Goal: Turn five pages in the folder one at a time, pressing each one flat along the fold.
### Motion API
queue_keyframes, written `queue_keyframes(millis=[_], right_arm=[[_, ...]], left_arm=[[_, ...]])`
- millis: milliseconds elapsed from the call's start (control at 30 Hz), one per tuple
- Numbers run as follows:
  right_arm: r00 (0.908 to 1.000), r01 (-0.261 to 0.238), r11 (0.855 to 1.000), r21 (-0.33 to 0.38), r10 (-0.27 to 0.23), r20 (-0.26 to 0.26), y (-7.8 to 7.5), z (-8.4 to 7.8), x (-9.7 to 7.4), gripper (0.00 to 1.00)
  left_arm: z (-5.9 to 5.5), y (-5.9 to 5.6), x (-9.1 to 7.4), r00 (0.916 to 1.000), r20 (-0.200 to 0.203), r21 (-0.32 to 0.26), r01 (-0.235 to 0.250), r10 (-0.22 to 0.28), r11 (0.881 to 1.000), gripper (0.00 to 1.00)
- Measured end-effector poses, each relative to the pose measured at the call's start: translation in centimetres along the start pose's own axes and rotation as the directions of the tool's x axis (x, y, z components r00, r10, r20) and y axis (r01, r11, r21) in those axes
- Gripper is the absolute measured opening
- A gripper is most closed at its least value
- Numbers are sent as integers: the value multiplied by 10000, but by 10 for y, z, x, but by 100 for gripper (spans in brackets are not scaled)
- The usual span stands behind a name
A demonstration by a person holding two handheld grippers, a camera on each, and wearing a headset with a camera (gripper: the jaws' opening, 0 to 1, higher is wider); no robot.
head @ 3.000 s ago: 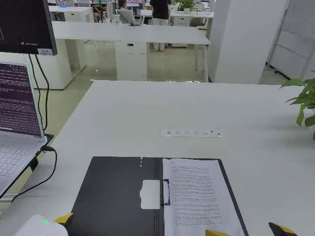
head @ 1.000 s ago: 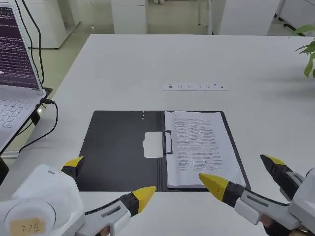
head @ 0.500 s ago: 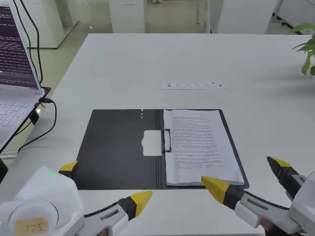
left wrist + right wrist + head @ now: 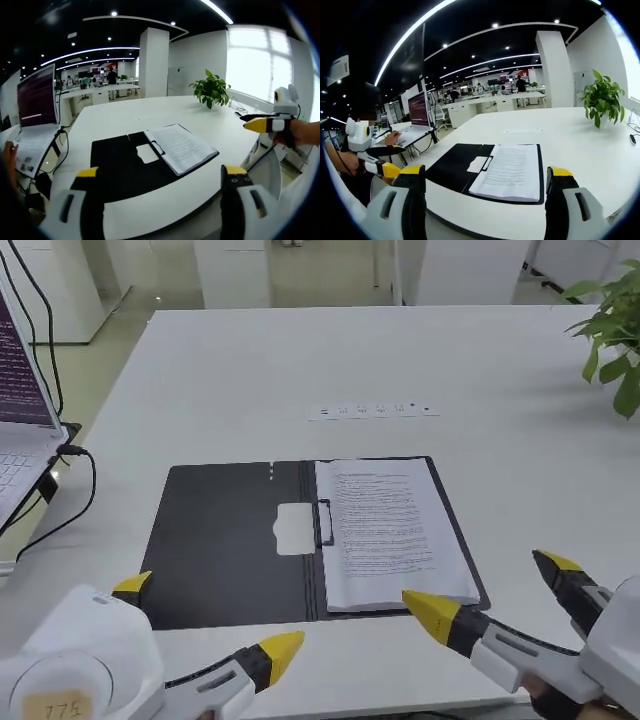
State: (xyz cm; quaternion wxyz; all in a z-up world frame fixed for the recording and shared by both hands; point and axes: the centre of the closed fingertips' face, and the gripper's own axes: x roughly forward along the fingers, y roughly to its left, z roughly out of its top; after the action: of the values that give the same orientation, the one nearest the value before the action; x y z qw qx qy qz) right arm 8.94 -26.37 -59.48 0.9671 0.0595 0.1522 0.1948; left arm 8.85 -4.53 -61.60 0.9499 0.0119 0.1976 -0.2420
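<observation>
While both tools are held at the near side of the table (image 4: 520,390), neither touches the work.

Left gripper (image 4: 210,615): jaws spread wide, nothing between them. One yellow tip sits just beside the front-left corner of the folder (image 4: 220,540); the other lies in front of its near edge. Its height above the surface cannot be told.

Right gripper (image 4: 487,583): jaws likewise spread wide and empty. The inner tip is close to the front-right corner of the pages (image 4: 385,525); the outer tip is out over bare table to the right.

Folder: black, lying open and flat near the front of the table, between the two grippers and just beyond them. The left cover is bare except for a white patch next to the spine. The printed pages form a flat stack on the right half, held at the spine by a clip (image 4: 325,522).

Surroundings: a socket strip (image 4: 372,410) is set into the table beyond the folder, well apart from it. A laptop (image 4: 20,440) stands at the left edge, with a cable (image 4: 70,500) trailing from it. A plant (image 4: 610,330) is at the far right.
</observation>
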Motion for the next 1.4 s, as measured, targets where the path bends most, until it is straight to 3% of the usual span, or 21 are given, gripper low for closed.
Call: queue_keyframes(millis=[400, 567, 667, 833, 1400], right_arm=[[9996, 272, 9996, 53, -271, -75, 13, -5, 4, 100], [9999, 142, 9999, -42, -143, -58, 17, -7, 6, 100], [9993, -70, 10000, -10, 69, -368, 14, -10, 8, 100], [9993, -180, 9998, -39, 179, -320, 3, -5, 9, 100], [9978, -370, 9991, 198, 381, -549, -10, -13, 17, 100]], left_arm=[[-2, 6, -14, 9993, 124, -38, 354, -354, 9994, 99], [-7, 14, -11, 9997, 57, 60, 222, -222, 9997, 99], [-6, 20, -11, 9997, 27, -260, -253, 254, 9993, 99], [-5, 13, -5, 9993, 13, -251, -381, 381, 9990, 99], [-5, 15, 7, 9972, -87, -375, -741, 738, 9965, 99]])
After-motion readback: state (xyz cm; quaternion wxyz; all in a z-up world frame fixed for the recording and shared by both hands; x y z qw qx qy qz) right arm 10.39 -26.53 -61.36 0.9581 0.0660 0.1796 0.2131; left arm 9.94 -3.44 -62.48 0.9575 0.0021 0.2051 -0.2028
